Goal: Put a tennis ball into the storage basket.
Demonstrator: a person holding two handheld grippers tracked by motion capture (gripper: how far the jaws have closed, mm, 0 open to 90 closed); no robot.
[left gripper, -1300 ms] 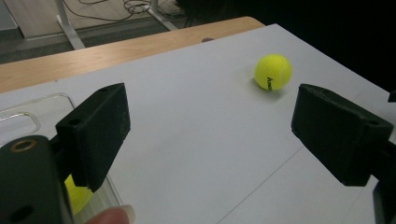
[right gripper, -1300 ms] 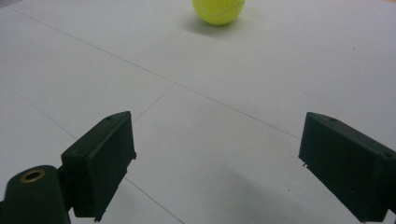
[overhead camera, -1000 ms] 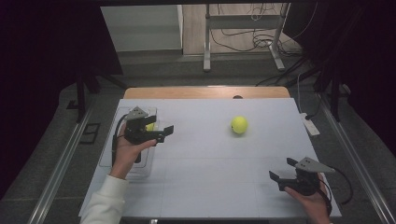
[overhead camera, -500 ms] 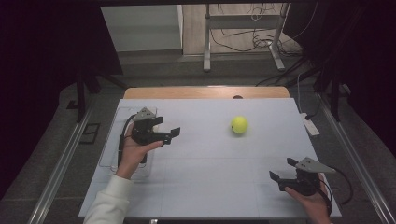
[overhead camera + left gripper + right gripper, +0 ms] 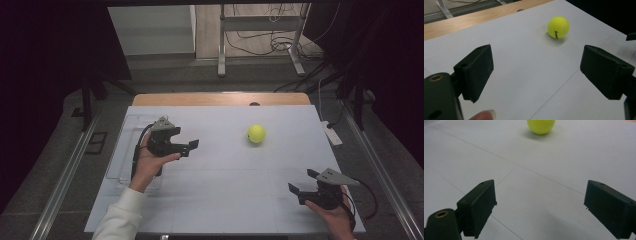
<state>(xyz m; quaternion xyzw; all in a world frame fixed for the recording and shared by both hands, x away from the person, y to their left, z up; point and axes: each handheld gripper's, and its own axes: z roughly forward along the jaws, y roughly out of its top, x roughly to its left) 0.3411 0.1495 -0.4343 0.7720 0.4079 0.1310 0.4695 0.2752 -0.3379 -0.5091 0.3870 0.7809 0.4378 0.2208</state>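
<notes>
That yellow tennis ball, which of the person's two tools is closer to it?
The left. The left tool is beside the tennis ball, open and aimed at it. The right tool sits back near the table's front edge.

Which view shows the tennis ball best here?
The left gripper view: the whole tennis ball sits in frame, close enough to show black lettering. The right gripper view cuts off its top. The high view shows it whole but small.
</notes>
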